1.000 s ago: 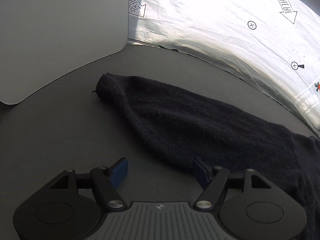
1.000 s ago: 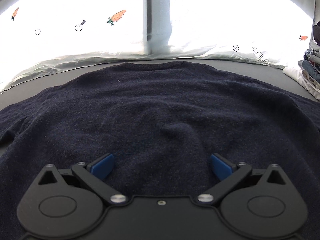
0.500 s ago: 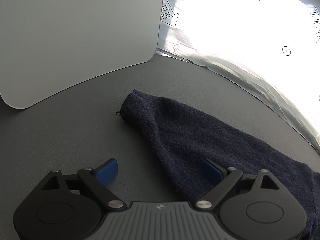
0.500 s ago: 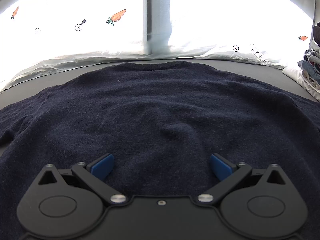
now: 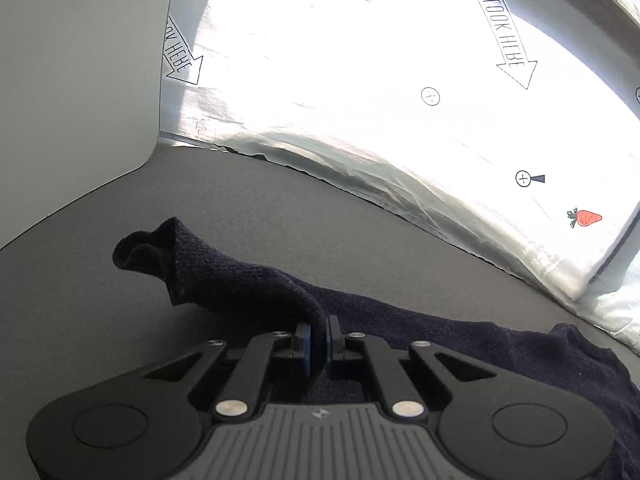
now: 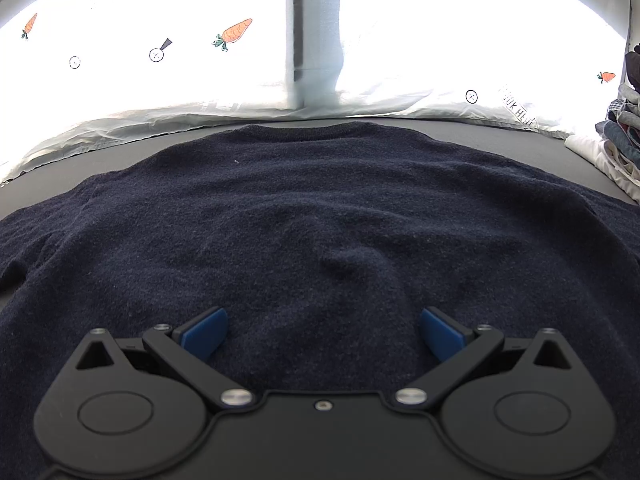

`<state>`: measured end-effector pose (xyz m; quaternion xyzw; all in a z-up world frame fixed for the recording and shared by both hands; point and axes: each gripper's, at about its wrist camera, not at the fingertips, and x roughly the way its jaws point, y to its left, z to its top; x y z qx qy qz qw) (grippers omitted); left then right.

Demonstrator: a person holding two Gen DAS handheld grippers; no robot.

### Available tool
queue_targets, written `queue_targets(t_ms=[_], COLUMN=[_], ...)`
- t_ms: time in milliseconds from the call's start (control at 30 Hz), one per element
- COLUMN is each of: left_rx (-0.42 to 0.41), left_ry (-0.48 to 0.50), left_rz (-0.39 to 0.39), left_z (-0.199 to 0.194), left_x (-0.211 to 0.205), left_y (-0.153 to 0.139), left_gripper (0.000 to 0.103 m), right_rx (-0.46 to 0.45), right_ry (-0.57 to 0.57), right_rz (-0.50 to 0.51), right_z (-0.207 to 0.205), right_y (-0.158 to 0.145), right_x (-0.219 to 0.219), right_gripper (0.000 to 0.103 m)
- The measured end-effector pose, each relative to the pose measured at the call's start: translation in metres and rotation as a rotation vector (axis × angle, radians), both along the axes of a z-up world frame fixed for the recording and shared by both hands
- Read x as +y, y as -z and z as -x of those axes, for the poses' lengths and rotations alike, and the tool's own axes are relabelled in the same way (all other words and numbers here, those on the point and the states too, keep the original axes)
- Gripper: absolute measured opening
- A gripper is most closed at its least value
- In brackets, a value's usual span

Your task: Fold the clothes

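Observation:
A dark navy knitted sweater (image 6: pixel 320 216) lies spread flat on the dark grey table (image 6: pixel 500 140), neckline at the far side. Its left sleeve (image 5: pixel 240 280) is lifted off the table, the cuff hanging curled at the left. My left gripper (image 5: pixel 319 338) is shut on that sleeve, the fabric pinched between the blue pads. In the right wrist view my right gripper (image 6: pixel 324 334) stands open just over the lower middle of the sweater body, with nothing pinched between its blue pads (image 6: pixel 202 334).
A white cloth with carrots and arrows (image 5: pixel 400 100) runs along the table's far edge. A grey panel (image 5: pixel 80 60) stands at the left end. A stack of folded clothes (image 6: pixel 618 136) sits at the far right.
The left gripper's jaws went from wide open around the flat sleeve to shut on it, and the sleeve end has been raised off the table. The right gripper has not moved.

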<state>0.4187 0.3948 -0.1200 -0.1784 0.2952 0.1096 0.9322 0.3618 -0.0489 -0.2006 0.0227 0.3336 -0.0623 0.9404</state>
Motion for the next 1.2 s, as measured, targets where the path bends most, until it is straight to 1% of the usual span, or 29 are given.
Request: queue_targets(t_ms=[67,133,167,200,233,300,333,367,400,467,500,533,600,700,733,767,800,867,900,933,967,1000,1033,1100,1133,1167,1200], left_rx=[-0.035,-0.062,-0.058,-0.036,-0.013,0.04,0.065,0.087,0.099,0.122,0.131,0.141,0.162,0.222,0.244,0.248,0.244,0.245,0.249,0.252,0.254,0.255,0.257,0.263,0.266,0.268,0.271], left_ry=[0.12,0.271,0.34,0.406,0.471,0.572,0.603,0.623,0.631,0.609,0.59,0.572,0.55,0.499,0.475,0.462,0.462,0.465,0.47,0.475,0.481,0.486,0.492,0.501,0.505,0.508,0.513], left_rz=[0.017,0.06,0.081,0.092,0.097,0.041,0.019,0.015,0.035,0.109,0.128,0.144,0.115,0.064,0.055,0.063,0.072,0.073,0.067,0.061,0.059,0.056,0.053,0.049,0.049,0.052,0.056], left_z=[-0.003,-0.008,-0.01,-0.012,-0.015,-0.014,-0.013,-0.011,-0.008,-0.004,-0.001,0.001,0.004,0.007,0.008,0.011,0.013,0.014,0.013,0.012,0.012,0.011,0.01,0.009,0.008,0.008,0.006], left_x=[-0.03,-0.069,-0.088,-0.106,-0.125,-0.158,-0.17,-0.177,-0.18,-0.176,-0.172,-0.169,-0.166,-0.162,-0.16,-0.158,-0.156,-0.156,-0.157,-0.159,-0.161,-0.163,-0.165,-0.169,-0.17,-0.171,-0.173], left_y=[-0.012,-0.018,-0.017,-0.013,-0.009,0.002,0.007,0.011,0.014,0.02,0.022,0.024,0.025,0.034,0.038,0.041,0.042,0.043,0.042,0.041,0.042,0.042,0.042,0.042,0.043,0.043,0.044], left_gripper=[0.006,0.006,0.006,0.007,0.009,0.013,0.019,0.022,0.025,0.033,0.042,0.047,0.047,0.048,0.052,0.053,0.057,0.058,0.06,0.064,0.066,0.071,0.075,0.082,0.086,0.089,0.093], right_rx=[0.0,0.0,0.0,0.0,0.0,0.0,0.0,-0.001,-0.001,-0.001,-0.001,-0.001,-0.001,0.004,0.01,0.02,0.039,0.091,0.101,0.102,0.099,0.089,0.078,0.066,0.057,0.047,0.037], right_ry=[0.0,0.001,0.001,0.001,0.001,0.0,0.0,0.0,0.0,0.0,0.0,0.0,0.0,0.0,-0.001,-0.004,-0.006,0.003,0.007,0.01,0.02,0.039,0.059,0.103,0.13,0.151,0.162], right_rz=[0.0,0.0,-0.001,-0.001,-0.001,-0.001,-0.002,-0.003,-0.003,-0.005,-0.005,-0.004,-0.005,-0.005,-0.006,-0.007,-0.008,-0.035,-0.068,-0.113,-0.162,-0.216,-0.274,-0.42,-0.51,-0.607,-0.71], right_z=[0.0,0.0,0.0,0.0,0.0,0.0,0.0,0.0,0.0,0.0,0.0,0.0,0.0,-0.002,-0.002,-0.004,-0.006,-0.011,-0.011,-0.011,-0.01,-0.008,-0.006,-0.006,-0.005,-0.005,-0.005], right_y=[0.0,0.0,0.0,0.0,0.0,0.0,0.0,0.0,0.0,0.0,-0.001,-0.001,-0.001,-0.001,-0.002,-0.003,-0.005,-0.011,-0.014,-0.017,-0.021,-0.024,-0.028,-0.033,-0.034,-0.034,-0.033], right_x=[0.0,0.0,0.0,0.0,0.0,0.0,0.0,0.0,0.0,0.0,0.0,0.0,0.0,-0.001,-0.001,-0.001,-0.001,-0.004,-0.006,-0.01,-0.014,-0.019,-0.024,-0.037,-0.045,-0.052,-0.059], right_gripper=[0.103,0.103,0.103,0.103,0.103,0.103,0.103,0.103,0.103,0.103,0.103,0.103,0.103,0.103,0.103,0.103,0.103,0.103,0.101,0.1,0.095,0.089,0.087,0.077,0.074,0.064,0.05])
